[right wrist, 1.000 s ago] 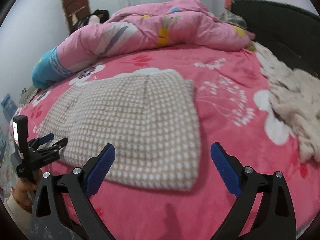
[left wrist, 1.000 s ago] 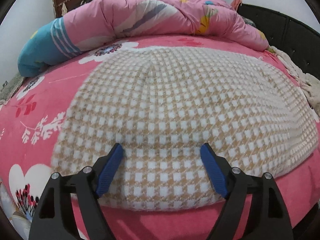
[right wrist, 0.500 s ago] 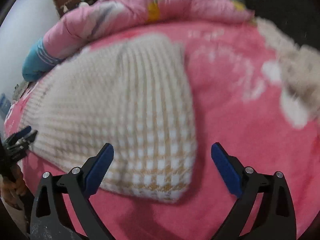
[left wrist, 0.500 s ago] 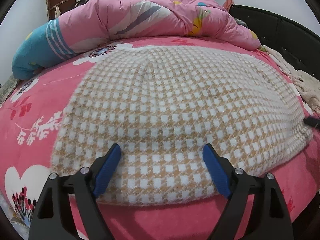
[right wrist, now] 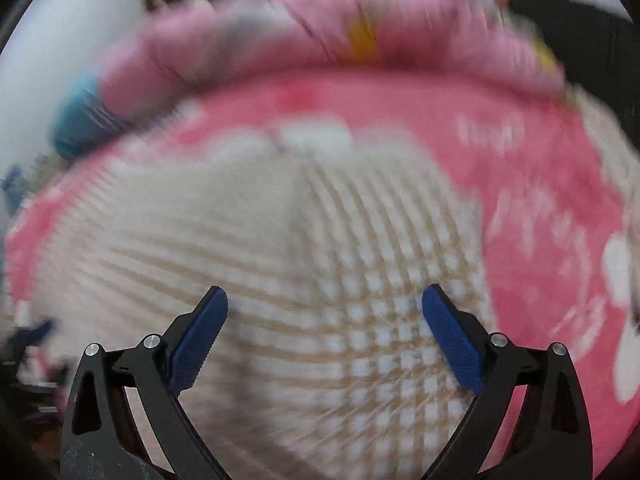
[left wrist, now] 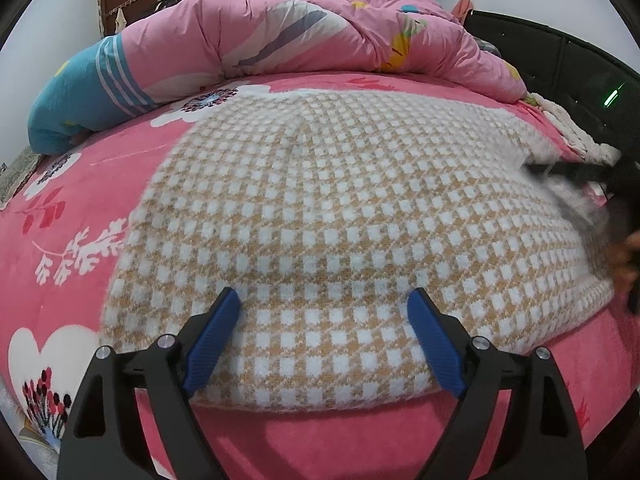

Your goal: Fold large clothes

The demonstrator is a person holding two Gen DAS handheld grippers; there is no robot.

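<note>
A tan-and-white checked knit garment (left wrist: pixel 340 232) lies spread flat on a bed covered by a pink floral blanket (left wrist: pixel 72 200). Its near edge sits close to the near side of the bed; its far edge stops short of a rumpled pink quilt (left wrist: pixel 312 36) heaped across the far end of the mattress. The quilt has a blue, white-striped section at its left end. A black padded headboard (left wrist: pixel 580 68) runs along the right, with a cream fluffy textile (left wrist: pixel 576 136) lying on the bed beside it.

The left gripper (left wrist: pixel 324 312) hovers over the near edge of the garment. Its jaws have just been opening and now stand wide apart; the blue pads (left wrist: pixel 212 344) flank the checked fabric, and no fold is pinched between them. Whether the tips rest on the cloth cannot be determined.

In the left wrist view, a dark, blurred tool and part of a hand (left wrist: pixel 624 256) appear at the garment's right edge.

The right wrist view is heavily motion-blurred. The right gripper (right wrist: pixel 324 308) is over the garment's near right portion, jaws spread wide with nothing clamped. The garment's right edge lies just beyond the right pad (right wrist: pixel 452 344), with pink blanket past it. Contact with the fabric cannot be confirmed.
</note>
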